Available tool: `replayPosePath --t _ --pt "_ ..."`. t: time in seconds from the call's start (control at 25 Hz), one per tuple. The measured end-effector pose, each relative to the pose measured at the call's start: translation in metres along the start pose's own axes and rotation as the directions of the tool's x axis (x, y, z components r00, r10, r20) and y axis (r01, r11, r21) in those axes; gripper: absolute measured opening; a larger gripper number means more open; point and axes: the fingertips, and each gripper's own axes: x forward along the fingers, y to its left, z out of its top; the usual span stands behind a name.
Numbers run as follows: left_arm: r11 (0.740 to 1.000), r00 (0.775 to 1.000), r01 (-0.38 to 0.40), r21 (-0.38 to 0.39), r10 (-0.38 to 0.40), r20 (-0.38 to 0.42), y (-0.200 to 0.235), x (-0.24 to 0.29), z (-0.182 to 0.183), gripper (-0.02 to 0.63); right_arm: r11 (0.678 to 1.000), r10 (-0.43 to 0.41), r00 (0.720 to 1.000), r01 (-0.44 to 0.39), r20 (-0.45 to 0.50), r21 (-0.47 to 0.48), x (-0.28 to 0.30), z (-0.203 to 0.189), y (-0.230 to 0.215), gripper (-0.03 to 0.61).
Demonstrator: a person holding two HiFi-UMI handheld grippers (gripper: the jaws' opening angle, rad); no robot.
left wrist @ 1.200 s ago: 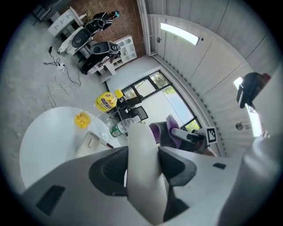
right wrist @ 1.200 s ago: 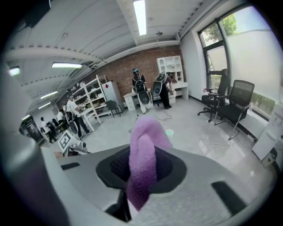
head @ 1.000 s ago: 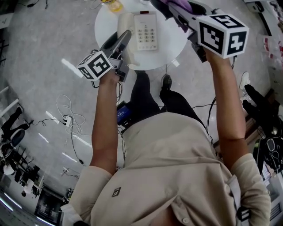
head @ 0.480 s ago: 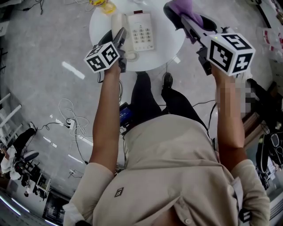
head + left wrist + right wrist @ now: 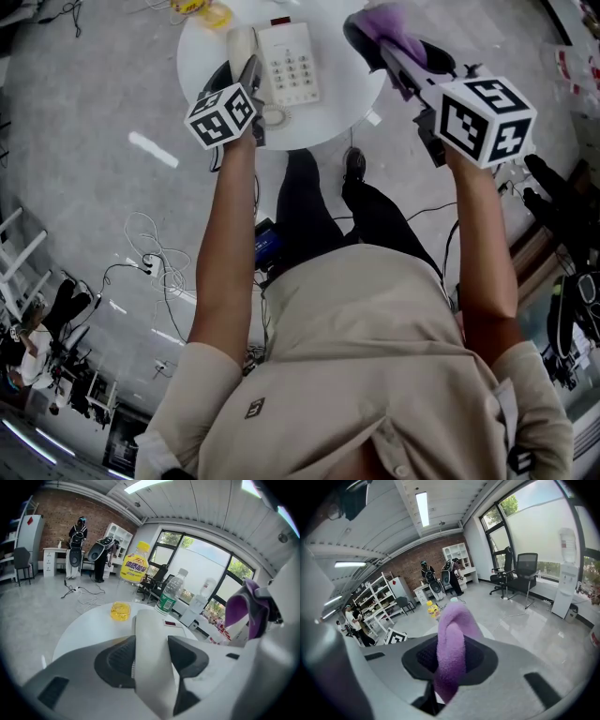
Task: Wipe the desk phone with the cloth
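The white desk phone [image 5: 291,58] lies on the round white table [image 5: 328,112], its handset [image 5: 241,39] along the left side. My left gripper [image 5: 251,69] reaches over the table's near left edge. In the left gripper view its pads [image 5: 116,660] sit against both sides of the handset [image 5: 150,634], so the left gripper [image 5: 152,654] is shut on it. My right gripper [image 5: 375,39] hangs over the table's right edge, shut on a purple cloth [image 5: 389,21]. In the right gripper view the cloth [image 5: 452,644] stands folded between the jaws of the right gripper [image 5: 450,660].
A yellow jar [image 5: 121,611], a yellow-labelled bottle [image 5: 135,566] and a green-labelled water bottle [image 5: 168,595] stand at the table's far side. The phone's coiled cord [image 5: 274,115] lies by the near edge. Cables [image 5: 150,253] trail on the floor at left.
The table and phone have shifted left in the head view. My left gripper has slid further up along the handset. The right gripper, still holding the cloth, has come lower over the table's right edge.
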Motion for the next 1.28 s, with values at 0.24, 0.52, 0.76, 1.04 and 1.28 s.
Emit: replayPosePath --t 0.24,0.52,0.76,1.04,1.28 --pt "0.997 0.997 -0.056 0.044 0.053 0.053 0.003 0.005 0.001 0.209 1.0 -0.001 1.0 0.002 -0.025 0.021 0.005 -0.017 -0.006 0.067" --pt "0.995 0.992 -0.097 0.041 0.092 0.091 0.0 0.005 0.0 0.209 0.999 0.008 0.999 -0.007 -0.043 0.035 0.005 -0.03 -0.003 0.067" --pt "0.989 0.981 -0.148 0.006 0.146 0.125 -0.004 0.002 0.0 0.21 0.999 0.022 0.999 -0.021 -0.049 0.032 0.003 -0.037 0.005 0.067" --pt "0.996 0.989 -0.08 0.026 0.076 0.128 -0.007 -0.005 -0.005 0.212 0.999 0.028 0.998 -0.026 -0.057 0.033 -0.001 -0.042 0.009 0.067" --pt "0.999 0.987 -0.038 0.023 0.034 0.157 -0.008 -0.018 -0.003 0.213 0.999 0.027 0.998 -0.025 -0.055 0.031 -0.004 -0.041 0.009 0.067"
